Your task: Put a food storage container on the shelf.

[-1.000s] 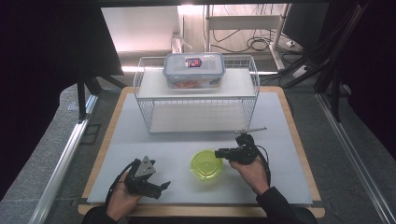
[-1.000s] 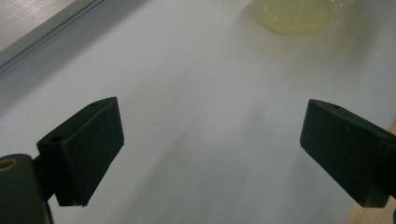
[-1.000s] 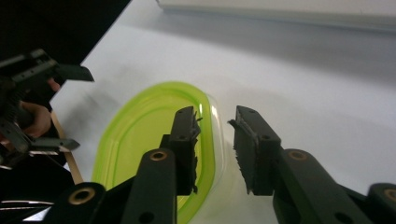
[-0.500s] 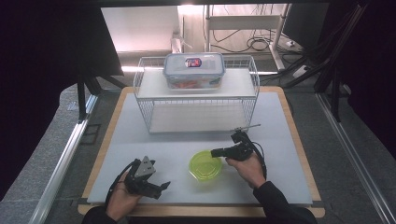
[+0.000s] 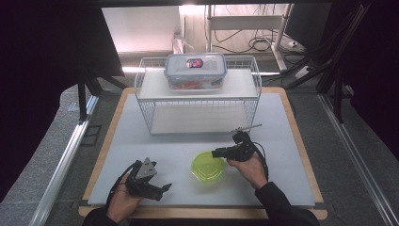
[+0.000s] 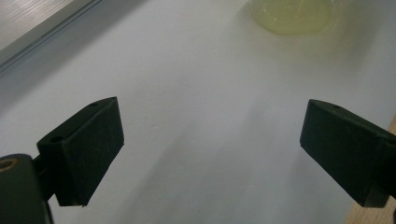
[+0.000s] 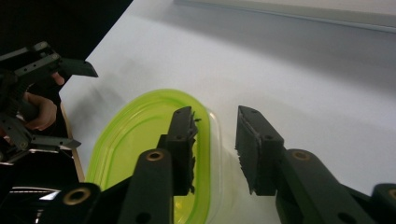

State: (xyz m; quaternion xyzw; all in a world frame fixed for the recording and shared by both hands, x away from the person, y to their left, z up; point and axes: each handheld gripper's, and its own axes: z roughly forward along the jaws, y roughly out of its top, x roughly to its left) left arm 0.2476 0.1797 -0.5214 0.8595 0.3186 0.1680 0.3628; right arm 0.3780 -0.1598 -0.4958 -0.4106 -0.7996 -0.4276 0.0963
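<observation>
The bowl (image 5: 207,166) is a translucent lime-green plastic tub with a rounded rim and a clearer outer wall, and it looks empty. It sits on the white worktop (image 5: 291,141) in the lower middle of the high view. In the right claw view its rim (image 7: 205,135) passes between the 2 jaws, 1 jaw inside the bowl and 1 outside. The right claw (image 5: 217,152) has just been opening, and a gap shows between the pads and the rim, so it is released. The left claw (image 5: 165,188) rests at the lower left of the high view, its jaws spread wide over bare worktop with nothing between them. At the upper middle stands a wire basket (image 5: 146,94) with a white shelf, and on it a clear lidded box (image 5: 195,70) holding something orange-red.
</observation>
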